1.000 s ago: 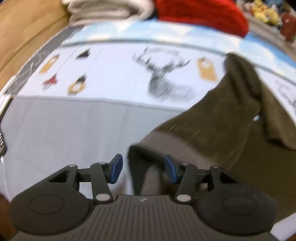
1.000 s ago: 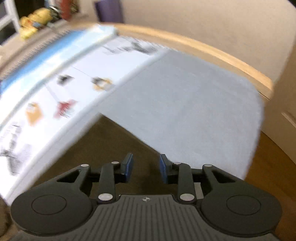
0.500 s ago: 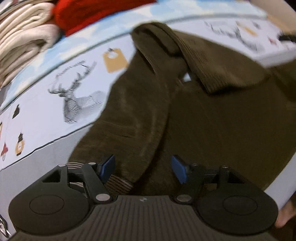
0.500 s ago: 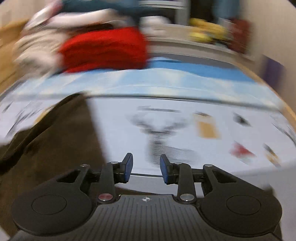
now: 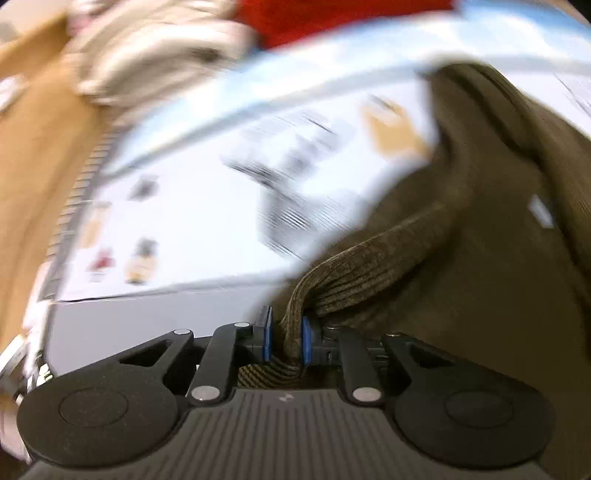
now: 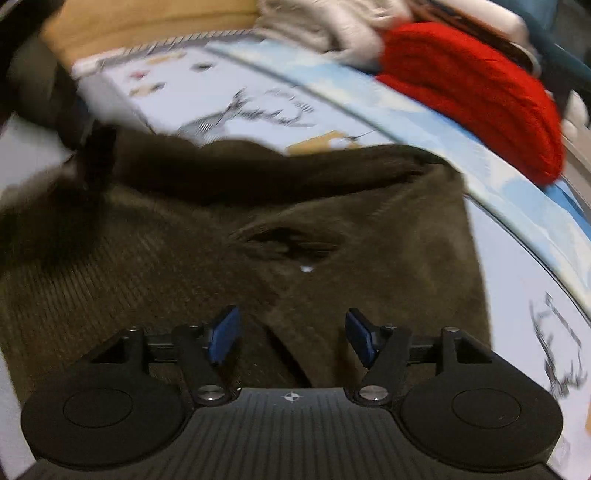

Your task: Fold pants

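Note:
Dark olive-brown corduroy pants [image 5: 480, 266] lie on a bed cover printed with a deer. In the left wrist view my left gripper [image 5: 286, 338] is shut on a ribbed edge of the pants, with a fold of cloth pinched between the blue pads [image 5: 266, 334]. In the right wrist view the pants [image 6: 258, 236] spread rumpled across the middle. My right gripper [image 6: 291, 336] is open just above them, its blue pads [image 6: 223, 334] wide apart and empty. The left gripper [image 6: 79, 129] shows blurred at the upper left, at the pants' edge.
A red knitted garment [image 6: 476, 88] and a pile of cream cloth [image 6: 332, 22] lie at the far edge of the bed cover [image 6: 517, 280]. A wooden surface [image 5: 33, 155] runs along the left side in the left wrist view.
My left gripper has closed on the pants' edge; it was open half a second ago. My right gripper has opened wider and swung over the pants. Both views moved fast.

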A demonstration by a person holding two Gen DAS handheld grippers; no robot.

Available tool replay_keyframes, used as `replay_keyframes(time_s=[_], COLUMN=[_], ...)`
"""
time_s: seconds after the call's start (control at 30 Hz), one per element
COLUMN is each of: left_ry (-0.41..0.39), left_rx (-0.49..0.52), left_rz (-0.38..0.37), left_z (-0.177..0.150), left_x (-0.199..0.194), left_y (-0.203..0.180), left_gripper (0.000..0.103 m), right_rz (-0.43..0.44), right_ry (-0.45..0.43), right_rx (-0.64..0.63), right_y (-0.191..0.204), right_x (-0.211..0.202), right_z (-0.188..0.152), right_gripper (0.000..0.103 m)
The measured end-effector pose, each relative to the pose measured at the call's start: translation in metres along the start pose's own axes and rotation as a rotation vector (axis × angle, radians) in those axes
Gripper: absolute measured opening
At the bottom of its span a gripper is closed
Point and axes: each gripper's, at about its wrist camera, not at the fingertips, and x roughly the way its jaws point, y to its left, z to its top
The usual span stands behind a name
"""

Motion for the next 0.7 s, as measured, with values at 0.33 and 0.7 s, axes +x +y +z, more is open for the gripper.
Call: replay_keyframes(time_s=[0.33,0.7], left_ry=[-0.049,-0.068], left_rx=[-0.246,-0.284], left_rz=[0.185,0.196], left_z=[0.031,0.037], left_x=[0.05,0.073], left_y=[0.034,0.044], left_gripper=[0.017,0.016], right_rz=[-0.1,-0.447], right_ry=[-0.028,-0.36], right_rx=[0.17,0.777], right_y=[0.014,-0.011], right_x=[-0.022,-0.246], right_z=[0.005,-0.092], right_gripper=[0.012,0.011])
